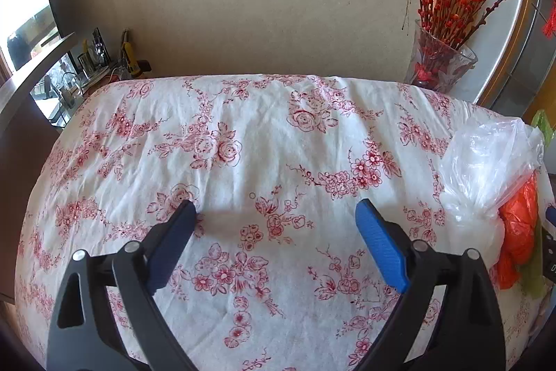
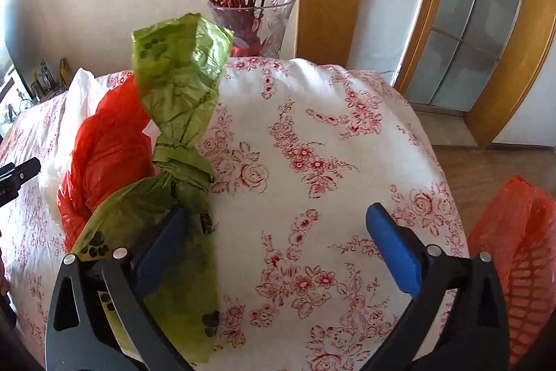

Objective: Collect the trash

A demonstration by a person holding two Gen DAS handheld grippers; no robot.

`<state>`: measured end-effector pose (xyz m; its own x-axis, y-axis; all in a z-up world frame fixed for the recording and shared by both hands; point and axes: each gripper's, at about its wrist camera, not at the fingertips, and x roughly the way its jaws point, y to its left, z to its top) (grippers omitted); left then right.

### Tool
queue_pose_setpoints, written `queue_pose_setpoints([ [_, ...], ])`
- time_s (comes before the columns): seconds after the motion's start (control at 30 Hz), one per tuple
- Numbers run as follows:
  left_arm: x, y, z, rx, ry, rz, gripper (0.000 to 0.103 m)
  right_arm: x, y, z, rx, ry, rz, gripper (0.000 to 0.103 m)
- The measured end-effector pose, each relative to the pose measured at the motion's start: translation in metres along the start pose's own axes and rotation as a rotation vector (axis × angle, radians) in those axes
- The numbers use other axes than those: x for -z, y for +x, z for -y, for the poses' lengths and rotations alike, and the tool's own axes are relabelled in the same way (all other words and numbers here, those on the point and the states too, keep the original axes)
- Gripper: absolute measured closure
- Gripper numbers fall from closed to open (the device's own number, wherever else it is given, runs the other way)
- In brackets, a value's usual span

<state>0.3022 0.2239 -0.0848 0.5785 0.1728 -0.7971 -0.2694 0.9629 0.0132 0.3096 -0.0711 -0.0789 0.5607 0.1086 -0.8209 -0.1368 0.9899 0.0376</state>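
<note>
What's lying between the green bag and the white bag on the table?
The orange bag sits between the green bag and the white bag, bunched against both; the right wrist view shows it.

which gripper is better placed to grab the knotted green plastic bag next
Right. The right gripper is open, its left finger against the knotted green plastic bag. The left gripper is open over bare floral tablecloth.

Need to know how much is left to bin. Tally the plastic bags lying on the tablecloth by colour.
Green, knotted, paw-print bag: 1
Orange-red bag: 1
Clear/white bag: 1
Total: 3

Both the left gripper and right gripper are open.
</note>
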Motion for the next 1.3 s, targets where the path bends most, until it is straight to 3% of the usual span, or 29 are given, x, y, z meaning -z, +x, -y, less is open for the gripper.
queue_pose_setpoints([
  [0.1,-0.001,0.003,-0.004,-0.016,-0.024,-0.014,0.005,-0.001,0.001,0.003,-0.011,0.051,-0.005,0.002],
  [0.33,-0.003,0.004,-0.007,-0.041,-0.042,-0.017,0.004,-0.01,0.008,0.002,0.066,0.145,-0.007,0.002],
  [0.57,-0.013,0.009,-0.009,-0.041,-0.06,-0.048,0.004,-0.016,0.013,0.003,0.06,0.142,-0.006,0.002],
  [1.3,-0.014,0.011,-0.013,-0.047,-0.06,-0.018,0.004,-0.014,0.012,0.002,0.062,0.144,-0.005,0.002],
])
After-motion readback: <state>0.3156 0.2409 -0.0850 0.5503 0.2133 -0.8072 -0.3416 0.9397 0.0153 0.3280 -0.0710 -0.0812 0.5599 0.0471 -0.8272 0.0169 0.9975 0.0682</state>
